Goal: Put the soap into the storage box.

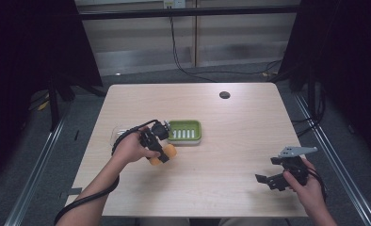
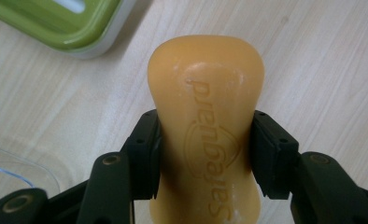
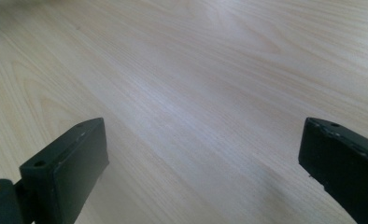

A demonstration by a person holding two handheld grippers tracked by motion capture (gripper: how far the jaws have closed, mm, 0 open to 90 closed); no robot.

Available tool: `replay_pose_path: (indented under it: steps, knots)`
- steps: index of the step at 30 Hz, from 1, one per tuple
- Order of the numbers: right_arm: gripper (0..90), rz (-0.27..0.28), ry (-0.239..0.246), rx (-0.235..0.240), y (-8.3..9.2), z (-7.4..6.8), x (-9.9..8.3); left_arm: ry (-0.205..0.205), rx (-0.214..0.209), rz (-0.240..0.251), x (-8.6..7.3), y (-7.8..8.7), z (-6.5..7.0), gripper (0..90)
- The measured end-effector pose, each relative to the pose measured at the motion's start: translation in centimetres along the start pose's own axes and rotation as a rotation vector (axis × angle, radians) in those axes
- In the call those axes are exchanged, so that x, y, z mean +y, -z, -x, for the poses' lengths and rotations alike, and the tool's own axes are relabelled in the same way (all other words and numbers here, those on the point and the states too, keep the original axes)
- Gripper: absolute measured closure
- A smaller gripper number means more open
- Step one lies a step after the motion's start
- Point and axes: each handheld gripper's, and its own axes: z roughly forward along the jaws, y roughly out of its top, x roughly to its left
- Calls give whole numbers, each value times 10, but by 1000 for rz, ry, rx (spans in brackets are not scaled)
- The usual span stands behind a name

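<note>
Soap bar [image 2: 205, 126], orange-yellow, waisted shape, is clamped between the left gripper [image 2: 205, 154] jaws at its narrow middle. Both pads press on the bar's sides, the rounded end sticks out past the fingertips [image 2: 145, 149]. Embossed writing on the top face runs along the bar and reads upside down from the gripper's camera; looks like "Safeguard" inside an oval shield outline, though the last letters nearest the jaw base are cut off.

In the high view the bar [image 1: 168, 153] sits at the tip of the left gripper [image 1: 161, 151], over the table [image 1: 230, 141]; whether it clears the wood or touches it I can't tell.

Just beyond the fingertips, up and to the left in the left gripper view: a green soap dish [image 2: 56, 23] with a pale rim under it and white slots in its floor. High view shows the dish [image 1: 185, 131] near the bar, not touching. Beside the left jaw, a clear plastic lid [image 2: 14, 163], edge visible, on the table.

Right gripper [image 3: 201, 163]: jaws spread wide, nothing between them, bare wood grain ahead. High view puts it [image 1: 275, 181] well apart from the soap, at the near right of the table, in the person's right hand [image 1: 310, 190].
</note>
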Motion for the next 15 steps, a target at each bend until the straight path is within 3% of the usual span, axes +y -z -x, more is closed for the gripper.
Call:
replay_pose_path:
  steps: [15]
  knots:
    - [13,-15,1,14,-3,-3,1,-15,-3,8,13,12,-6,498]
